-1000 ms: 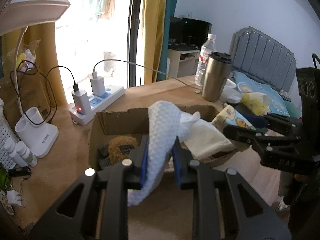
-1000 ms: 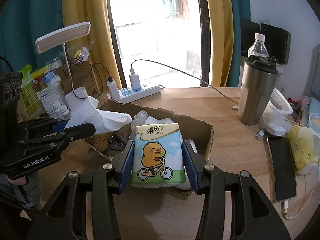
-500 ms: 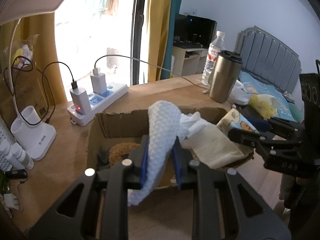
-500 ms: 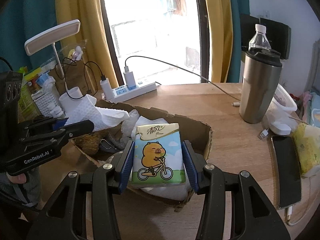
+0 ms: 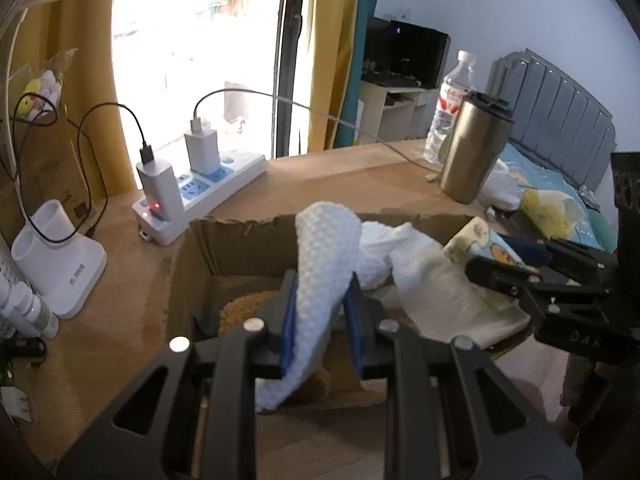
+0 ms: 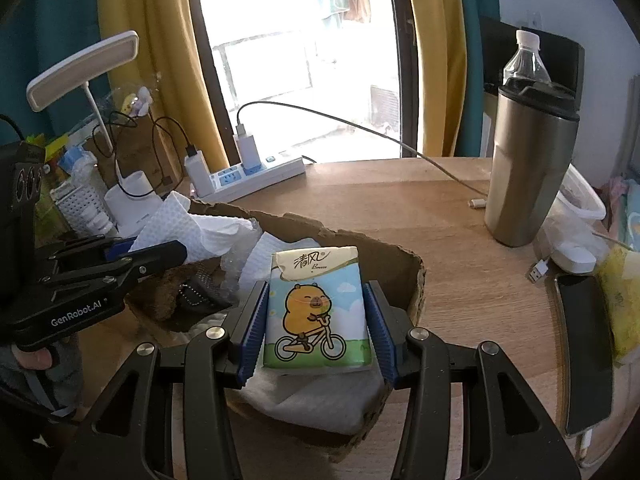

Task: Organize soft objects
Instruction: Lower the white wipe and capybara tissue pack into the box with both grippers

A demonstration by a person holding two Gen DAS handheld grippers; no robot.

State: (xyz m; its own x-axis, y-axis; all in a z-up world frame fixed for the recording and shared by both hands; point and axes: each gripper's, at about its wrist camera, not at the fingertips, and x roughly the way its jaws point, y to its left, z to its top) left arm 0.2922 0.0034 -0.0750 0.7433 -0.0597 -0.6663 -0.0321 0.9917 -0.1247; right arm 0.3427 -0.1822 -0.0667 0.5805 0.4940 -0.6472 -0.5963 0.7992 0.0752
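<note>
My left gripper (image 5: 321, 286) is shut on a white waffle-textured cloth (image 5: 326, 256) that hangs over the open cardboard box (image 5: 224, 248). Inside the box lie a brown plush (image 5: 244, 306) and a white towel (image 5: 444, 296). In the right wrist view my right gripper (image 6: 318, 300) is shut on a tissue pack (image 6: 318, 312) printed with a cartoon animal on a bicycle, held over the box's near right corner (image 6: 416, 280). The left gripper (image 6: 172, 250) with its cloth (image 6: 180, 228) shows at the left there. The right gripper (image 5: 480, 270) reaches in from the right in the left wrist view.
On the wooden desk stand a steel tumbler (image 6: 528, 168), a water bottle (image 6: 524, 56), a power strip with chargers (image 6: 256, 172), a desk lamp (image 6: 80, 68) and a white holder (image 5: 56, 256). A phone (image 6: 584, 344) and a yellow pack (image 6: 620, 304) lie at the right.
Both grippers have moved closer to the box and lower, each still holding its item. The box looks larger in both views.
</note>
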